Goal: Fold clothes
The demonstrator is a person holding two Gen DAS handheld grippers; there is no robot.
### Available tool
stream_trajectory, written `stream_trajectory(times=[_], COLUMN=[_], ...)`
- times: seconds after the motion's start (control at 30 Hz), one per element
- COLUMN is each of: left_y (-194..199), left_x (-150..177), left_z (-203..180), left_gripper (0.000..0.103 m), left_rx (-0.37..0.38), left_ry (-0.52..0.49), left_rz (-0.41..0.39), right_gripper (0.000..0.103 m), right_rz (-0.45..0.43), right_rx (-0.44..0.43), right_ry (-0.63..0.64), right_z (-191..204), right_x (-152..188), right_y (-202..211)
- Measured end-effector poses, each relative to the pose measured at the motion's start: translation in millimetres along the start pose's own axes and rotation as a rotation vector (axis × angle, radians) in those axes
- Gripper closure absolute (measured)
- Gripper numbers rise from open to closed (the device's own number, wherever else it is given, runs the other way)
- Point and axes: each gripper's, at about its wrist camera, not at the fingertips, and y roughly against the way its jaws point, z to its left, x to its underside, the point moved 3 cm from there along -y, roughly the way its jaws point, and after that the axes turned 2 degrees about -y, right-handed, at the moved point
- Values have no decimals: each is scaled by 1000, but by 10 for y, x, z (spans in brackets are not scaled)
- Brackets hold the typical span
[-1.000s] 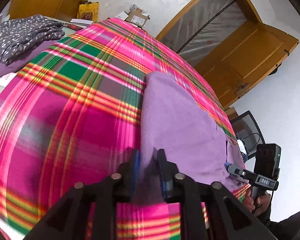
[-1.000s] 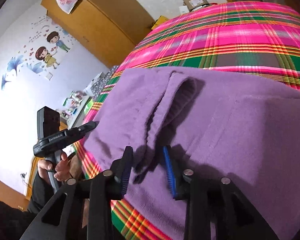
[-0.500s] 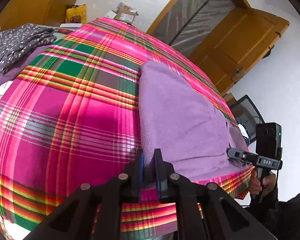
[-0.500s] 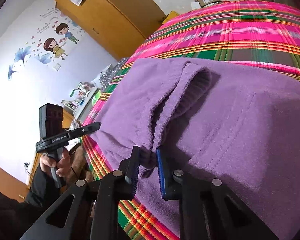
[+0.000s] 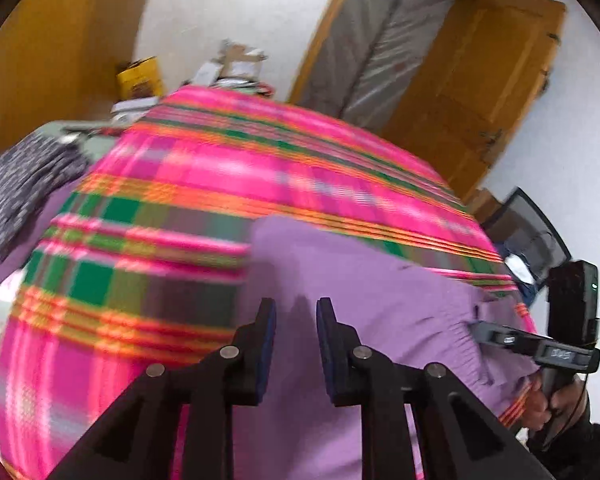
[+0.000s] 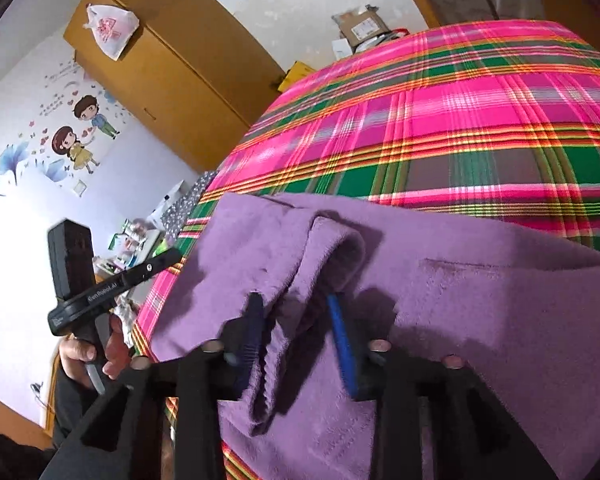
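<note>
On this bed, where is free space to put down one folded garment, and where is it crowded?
Free: the plaid bedspread beyond the purple garment, up to the far edge by the cardboard boxes; also the plaid left of the garment in the left wrist view. Crowded: the near edge, under the garment and both grippers, and the far left corner with the dotted dark clothes.

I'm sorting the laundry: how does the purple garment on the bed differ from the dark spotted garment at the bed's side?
The purple garment is plain, while the spotted garment is dark with pale dots. The purple garment lies spread on the plaid cover, between the grippers; the spotted garment sits bunched beside the bed, untouched. Both are soft fabric.
</note>
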Motion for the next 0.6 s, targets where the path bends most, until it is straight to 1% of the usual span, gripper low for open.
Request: stream_trajectory(times=[0.07, 0.13, 0.23, 0.3, 0.37, 0.4, 0.47, 0.53, 0.6], left_y=[-73, -180, -336, -491, -611, -629, -600, -560, -549], left_x=[-15, -14, 25, 57, 82, 89, 69, 47, 31], left_z=[-163, -293, -466, -554, -595, -620, -696, -777, -880], left_gripper=[82, 82, 82, 81, 81, 81, 81, 81, 80], left_rx=[-7, -38, -37, -36, -59, -77, -79, -44, -30], left_ry=[-36, -58, -73, -73, -63, -63, -73, -67, -95], left_rz=[-5, 10, 35, 69, 106, 108, 91, 75, 58], right_gripper=[81, 81, 79, 79, 80, 80, 79, 79, 79], right_rz=[-13, -31, -48, -21, -1, -4, -28, -52, -76], right_rx=[20, 47, 72, 111, 118, 112, 112, 107, 104], right_ry=[20, 46, 74, 69, 42, 34, 44, 49, 46], right_z=[17, 48, 58, -11, -95, -118, -115, -111, -138], right_x=[-17, -45, -73, -87, -90, -87, -72, -47, -16], right_y=[-2, -23, -89, -196, -238, -212, -84, 57, 210])
